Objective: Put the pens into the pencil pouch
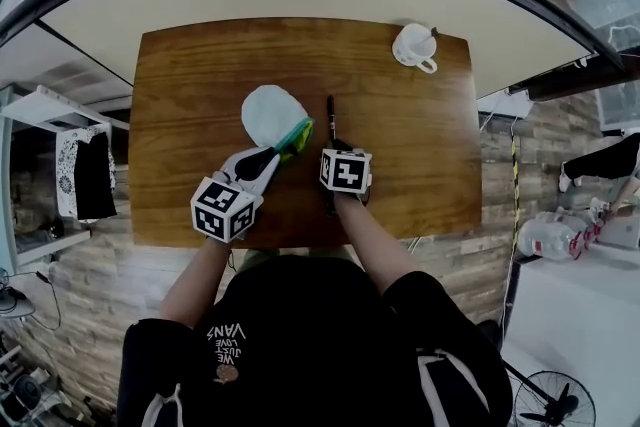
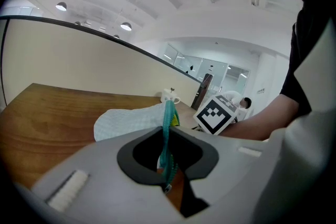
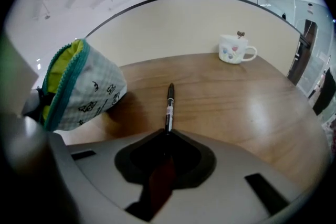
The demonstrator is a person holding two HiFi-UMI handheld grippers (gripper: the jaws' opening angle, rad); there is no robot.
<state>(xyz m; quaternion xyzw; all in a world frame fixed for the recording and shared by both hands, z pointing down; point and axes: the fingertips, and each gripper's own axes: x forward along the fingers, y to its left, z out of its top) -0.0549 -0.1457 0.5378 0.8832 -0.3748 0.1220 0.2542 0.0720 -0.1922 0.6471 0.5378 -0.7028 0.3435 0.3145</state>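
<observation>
Pen [image 1: 330,115], black with a pale label band mid-barrel, lies with its long axis running straight away from the person, far end pointing at the table's [image 1: 420,155] back edge. Its near end goes in between the jaws of the right gripper [image 1: 332,147], which are closed on it; the right gripper view shows the barrel [image 3: 168,107] emerging from the pinched tips [image 3: 165,139], low over the wood. Pencil pouch [image 1: 268,113] sits just left of the pen, near mid-table: pale checked fabric with small dark prints, teal zipper, yellow-green lining. Its rounded closed end points toward the far edge, its open mouth back toward the person and the right gripper (lining plainly visible in the right gripper view [image 3: 86,89]). Left gripper [image 1: 282,151] has its jaws pressed together on the teal zipper edge at the mouth; the left gripper view has the zipper strip standing upright between the tips [image 2: 167,165], pouch body [image 2: 131,120] beyond. Mouth end looks lifted slightly; cannot tell for certain. White mug [image 1: 413,46] stands at the far right corner, well apart.
</observation>
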